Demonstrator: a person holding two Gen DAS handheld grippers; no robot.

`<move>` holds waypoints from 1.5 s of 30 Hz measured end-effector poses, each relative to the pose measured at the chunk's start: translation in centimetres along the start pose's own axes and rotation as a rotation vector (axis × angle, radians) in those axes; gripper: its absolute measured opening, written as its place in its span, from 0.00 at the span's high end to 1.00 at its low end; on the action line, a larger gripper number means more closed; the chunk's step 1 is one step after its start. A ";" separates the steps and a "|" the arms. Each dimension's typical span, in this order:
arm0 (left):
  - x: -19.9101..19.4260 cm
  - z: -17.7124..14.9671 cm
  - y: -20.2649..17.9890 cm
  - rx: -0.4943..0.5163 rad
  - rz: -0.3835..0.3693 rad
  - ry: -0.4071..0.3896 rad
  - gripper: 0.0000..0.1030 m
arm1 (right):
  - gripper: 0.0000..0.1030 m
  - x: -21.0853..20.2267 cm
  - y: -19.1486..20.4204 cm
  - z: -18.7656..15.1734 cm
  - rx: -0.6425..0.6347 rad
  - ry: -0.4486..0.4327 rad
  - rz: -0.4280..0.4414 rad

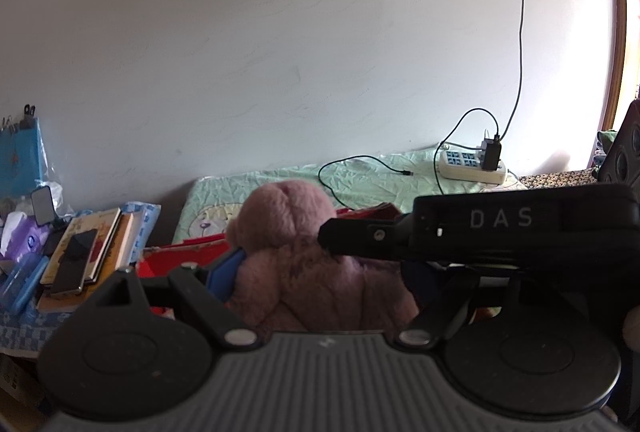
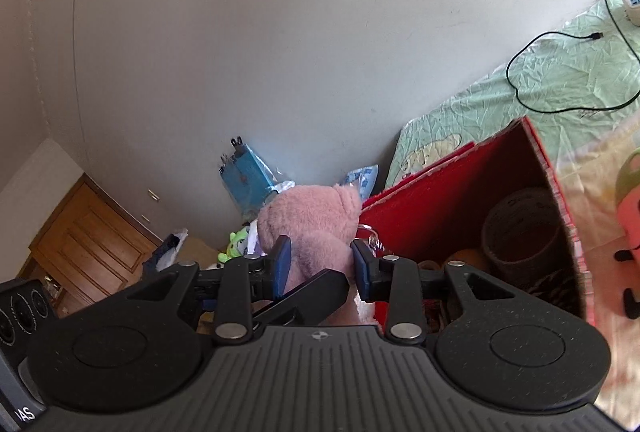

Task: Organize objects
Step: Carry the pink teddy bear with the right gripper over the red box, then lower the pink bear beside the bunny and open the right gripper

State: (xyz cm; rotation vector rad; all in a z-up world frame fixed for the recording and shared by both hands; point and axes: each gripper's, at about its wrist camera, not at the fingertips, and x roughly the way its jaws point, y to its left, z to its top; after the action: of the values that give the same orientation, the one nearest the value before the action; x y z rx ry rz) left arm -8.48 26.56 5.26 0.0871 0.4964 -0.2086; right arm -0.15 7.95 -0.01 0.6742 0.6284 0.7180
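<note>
A pink plush bear (image 1: pixel 304 264) fills the middle of the left wrist view, held up in front of a red cardboard box (image 1: pixel 176 260). My left gripper (image 1: pixel 320 272) is shut on it: the blue left pad (image 1: pixel 224 272) presses into the fur, and the right finger is hidden behind the other gripper's black housing marked DAS (image 1: pixel 500 224). In the right wrist view my right gripper (image 2: pixel 322 258) is shut on the same plush bear (image 2: pixel 316 220), both blue pads sunk in its fur. The open red box (image 2: pixel 440 200) lies just right of it.
Inside the box stands a dark round container (image 2: pixel 520 232). A power strip (image 1: pixel 472 166) with a charger and black cable lies on the green sheet (image 1: pixel 280 180). Stacked books and a phone (image 1: pixel 80 252) are at left, a pink-green toy (image 2: pixel 632 208) at right.
</note>
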 end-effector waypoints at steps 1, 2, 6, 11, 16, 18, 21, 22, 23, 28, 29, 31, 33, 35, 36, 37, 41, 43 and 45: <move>0.1 -0.2 0.6 -0.001 0.000 0.002 0.19 | 0.65 0.5 0.0 -0.1 0.000 0.006 -0.004; 0.2 -0.4 1.0 -0.003 0.000 0.005 0.19 | 0.65 1.0 0.1 -0.2 0.001 0.013 -0.008; 1.1 -1.3 3.1 -0.016 -0.002 0.025 0.19 | 0.65 2.9 0.1 -0.5 0.010 0.041 -0.027; 2.8 -2.5 5.1 -0.032 -0.011 0.056 0.19 | 0.65 4.7 -0.5 -0.8 0.020 0.077 -0.064; 4.3 -3.5 6.0 -0.042 -0.028 0.099 0.22 | 0.64 5.8 -0.9 -1.5 0.037 0.105 -0.105; 4.8 -3.7 5.7 -0.033 -0.053 0.115 0.34 | 0.63 6.0 -1.1 -1.7 0.041 0.106 -0.111; 5.4 -4.0 5.5 -0.017 -0.028 0.116 0.33 | 0.63 6.4 -1.4 -1.9 0.041 0.114 -0.129; 5.6 -4.1 5.6 -0.022 -0.031 0.122 0.32 | 0.63 6.6 -1.4 -1.9 0.040 0.116 -0.134; 5.9 -4.1 5.7 -0.025 -0.035 0.129 0.31 | 0.63 6.7 -1.5 -1.8 0.037 0.118 -0.140; 6.5 -4.6 5.8 0.002 -0.013 0.142 0.28 | 0.60 7.2 -2.0 -2.0 0.033 0.141 -0.206; 6.7 -4.8 5.9 0.009 -0.003 0.146 0.24 | 0.60 7.1 -2.3 -2.0 0.042 0.142 -0.206; 7.4 -5.2 6.0 0.012 0.026 0.166 0.19 | 0.60 6.8 -2.6 -2.0 0.057 0.144 -0.187; 7.4 -5.5 6.2 0.010 0.033 0.169 0.19 | 0.60 6.7 -2.5 -2.0 0.031 0.146 -0.189; 7.1 -5.4 6.0 0.013 0.021 0.165 0.15 | 0.60 6.7 -2.4 -1.9 0.017 0.146 -0.191; 7.1 -5.5 5.8 0.021 0.028 0.166 0.16 | 0.60 6.7 -2.4 -1.9 0.013 0.145 -0.190; 7.1 -5.6 5.6 0.036 0.041 0.163 0.17 | 0.60 6.8 -2.5 -1.9 0.015 0.147 -0.187; 7.2 -5.5 5.6 0.044 0.050 0.172 0.15 | 0.60 6.9 -2.7 -1.8 0.033 0.157 -0.181; 7.3 -5.4 5.8 0.033 0.047 0.180 0.14 | 0.60 6.9 -2.5 -1.8 0.020 0.161 -0.188; 7.4 -5.4 5.7 0.037 0.052 0.190 0.13 | 0.60 6.9 -2.3 -1.7 0.004 0.165 -0.201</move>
State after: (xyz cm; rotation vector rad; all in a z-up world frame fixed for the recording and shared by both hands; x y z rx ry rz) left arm -3.36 31.50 -2.80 0.1568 0.6786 -0.1597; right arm 3.57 12.43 -4.66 0.5494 0.8370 0.5888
